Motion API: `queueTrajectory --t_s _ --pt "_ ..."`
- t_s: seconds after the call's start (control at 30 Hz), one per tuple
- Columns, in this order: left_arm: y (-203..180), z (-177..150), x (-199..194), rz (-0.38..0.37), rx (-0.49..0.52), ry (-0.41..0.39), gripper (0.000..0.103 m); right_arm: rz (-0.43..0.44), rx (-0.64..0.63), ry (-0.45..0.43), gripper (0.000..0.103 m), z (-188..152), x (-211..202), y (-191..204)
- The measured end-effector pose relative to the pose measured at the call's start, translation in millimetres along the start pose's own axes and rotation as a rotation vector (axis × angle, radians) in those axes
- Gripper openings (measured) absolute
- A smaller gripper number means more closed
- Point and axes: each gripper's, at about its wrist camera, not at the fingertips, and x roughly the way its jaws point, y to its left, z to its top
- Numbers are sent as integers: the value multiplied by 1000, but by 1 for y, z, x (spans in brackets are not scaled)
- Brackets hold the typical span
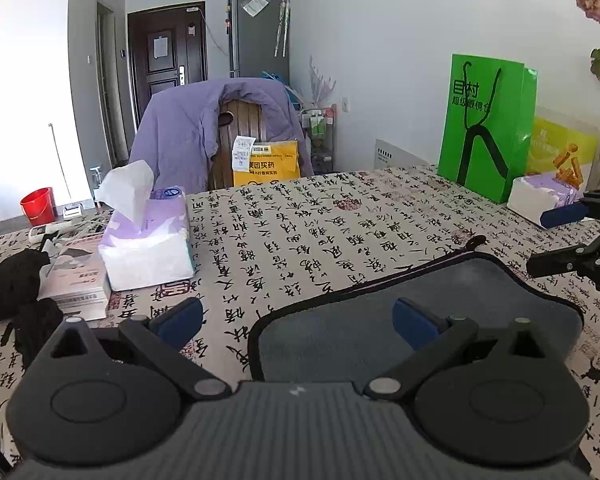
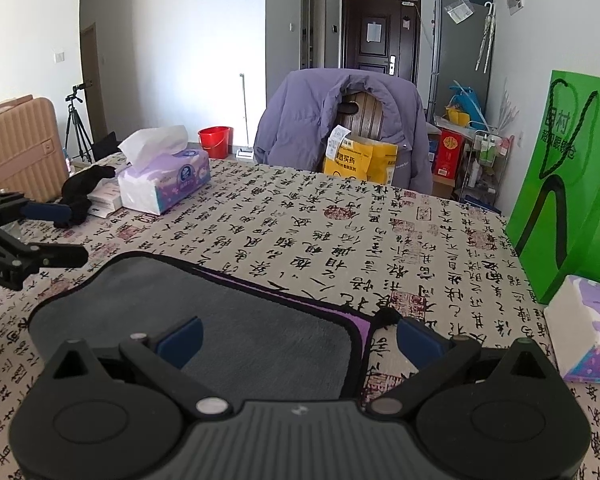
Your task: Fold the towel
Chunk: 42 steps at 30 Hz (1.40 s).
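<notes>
A grey towel [image 1: 440,300] with black trim lies folded on the calligraphy tablecloth; a purple underside shows along its far edge in the right wrist view [image 2: 228,320]. My left gripper [image 1: 298,322] is open, hovering over the towel's left corner, one pad off the cloth and one above it. My right gripper [image 2: 300,338] is open over the towel's right corner. Each gripper shows in the other's view, the right one [image 1: 556,240] and the left one [image 2: 56,236], both with fingers apart.
A tissue pack [image 1: 148,240] and black cloth [image 1: 16,288] sit at the left. A green paper bag [image 1: 488,128] and a second tissue pack [image 2: 584,340] stand at the right. A chair with a purple jacket [image 2: 340,120] is behind the table.
</notes>
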Motion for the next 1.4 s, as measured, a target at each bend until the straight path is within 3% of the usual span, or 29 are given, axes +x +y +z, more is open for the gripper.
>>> queueTrajectory --t_s 0.73,1.4 --pt "-12 -17 -74 22 -22 -58 103 -5 22 -52 103 -27 -70 23" --pt "-33 -64 -149 26 -56 -135 103 -5 66 -123 103 -72 -135 47"
